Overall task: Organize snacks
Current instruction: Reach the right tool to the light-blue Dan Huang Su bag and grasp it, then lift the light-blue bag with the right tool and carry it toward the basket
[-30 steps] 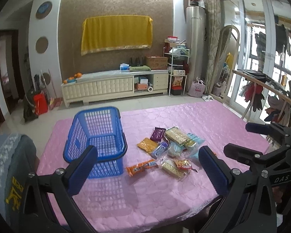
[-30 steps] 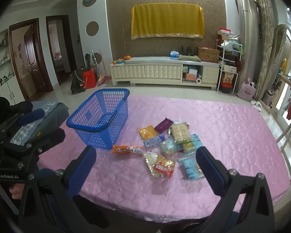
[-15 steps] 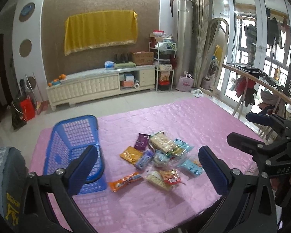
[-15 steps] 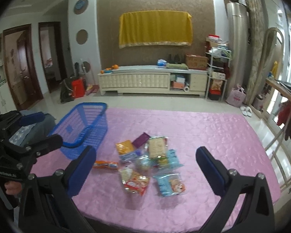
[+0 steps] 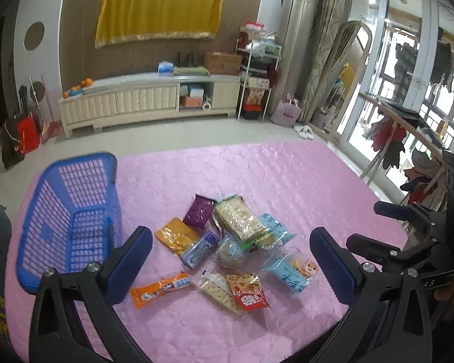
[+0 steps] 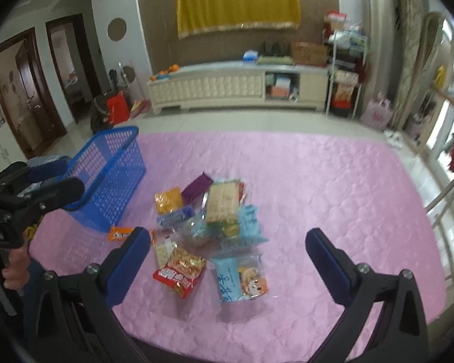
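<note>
While both tongs, left [image 5: 231, 260] and right [image 6: 228, 257], hang spread wide and empty above the pink tabletop [image 5: 302, 181], the snack pile [image 5: 233, 242] lies just right of the empty blue basket [image 5: 72, 211], the orange bar [image 5: 159, 289] nearest it.

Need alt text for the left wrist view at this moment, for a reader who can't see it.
The open left gripper hangs above a pile of snack packets on a pink quilted table cover, holding nothing. An empty blue basket stands left of the pile, and the right gripper shows at the right edge.
</note>
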Demonstrator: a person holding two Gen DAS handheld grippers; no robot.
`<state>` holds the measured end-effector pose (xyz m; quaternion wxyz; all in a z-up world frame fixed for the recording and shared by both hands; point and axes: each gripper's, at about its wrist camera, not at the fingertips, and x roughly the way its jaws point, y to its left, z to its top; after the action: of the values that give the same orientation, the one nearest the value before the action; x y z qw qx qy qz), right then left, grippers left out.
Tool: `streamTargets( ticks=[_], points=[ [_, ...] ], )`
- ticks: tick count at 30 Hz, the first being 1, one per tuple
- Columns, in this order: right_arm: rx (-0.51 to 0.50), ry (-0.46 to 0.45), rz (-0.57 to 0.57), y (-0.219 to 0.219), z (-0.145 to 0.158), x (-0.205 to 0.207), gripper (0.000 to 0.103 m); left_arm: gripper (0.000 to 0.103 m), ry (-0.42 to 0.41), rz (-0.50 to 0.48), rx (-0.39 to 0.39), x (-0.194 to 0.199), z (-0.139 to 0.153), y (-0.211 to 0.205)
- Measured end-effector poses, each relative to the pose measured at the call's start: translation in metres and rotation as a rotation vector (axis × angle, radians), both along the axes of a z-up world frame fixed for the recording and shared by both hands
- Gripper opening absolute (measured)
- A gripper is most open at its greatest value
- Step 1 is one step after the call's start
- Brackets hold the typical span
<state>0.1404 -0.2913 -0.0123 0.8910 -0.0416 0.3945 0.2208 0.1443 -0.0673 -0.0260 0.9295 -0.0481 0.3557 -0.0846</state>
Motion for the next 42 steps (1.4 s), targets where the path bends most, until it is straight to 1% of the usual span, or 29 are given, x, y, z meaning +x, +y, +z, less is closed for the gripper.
streamTargets(
  ticks=[5, 9, 12, 17, 20, 22, 23, 25, 27, 29, 32, 37, 42],
  points=[
    [-0.044, 0.096, 0.036, -0.002, -0.031, 0.017, 0.103, 0.103, 0.111, 0.011, -0.014, 0.013, -0.038, -0.011],
    [-0.108, 0.187, 0.075, 0.001, -0.067, 0.026, 0.103, 0.103, 0.201, 0.026, -0.025, 0.021, -0.064, -0.013],
    [-0.119, 0.261, 0.102, 0.004, -0.090, 0.033, 0.103, 0.103, 0.271, 0.028, -0.030, 0.023, -0.082, -0.015],
    [-0.154, 0.344, 0.129, 0.010, -0.123, 0.043, 0.103, 0.103, 0.330, 0.028, -0.015, 0.029, -0.101, -0.016],
    [-0.192, 0.362, 0.145, 0.015, -0.134, 0.049, 0.103, 0.103, 0.359, 0.021, -0.025, 0.034, -0.111, -0.013],
    [-0.197, 0.362, 0.143, 0.016, -0.138, 0.051, 0.103, 0.103, 0.368, 0.023, -0.022, 0.034, -0.115, -0.011],
    [-0.197, 0.372, 0.149, 0.018, -0.141, 0.052, 0.102, 0.103, 0.372, 0.023, -0.024, 0.034, -0.116, -0.011],
    [-0.212, 0.379, 0.158, 0.021, -0.148, 0.053, 0.095, 0.103, 0.378, 0.023, -0.031, 0.037, -0.121, -0.011],
    [-0.234, 0.390, 0.162, 0.023, -0.155, 0.055, 0.079, 0.103, 0.379, 0.027, -0.025, 0.036, -0.120, -0.012],
    [-0.237, 0.407, 0.179, 0.022, -0.163, 0.053, 0.072, 0.103, 0.377, 0.029, -0.024, 0.036, -0.121, -0.013],
    [-0.249, 0.363, 0.191, 0.023, -0.162, 0.046, 0.070, 0.103, 0.374, 0.031, -0.012, 0.037, -0.117, -0.016],
    [-0.175, 0.352, 0.187, 0.006, -0.154, 0.036, 0.070, 0.103, 0.371, 0.035, 0.001, 0.041, -0.109, -0.027],
    [-0.121, 0.332, 0.178, -0.021, -0.129, 0.031, 0.070, 0.103, 0.365, 0.038, 0.005, 0.044, -0.100, -0.043]
  ],
)
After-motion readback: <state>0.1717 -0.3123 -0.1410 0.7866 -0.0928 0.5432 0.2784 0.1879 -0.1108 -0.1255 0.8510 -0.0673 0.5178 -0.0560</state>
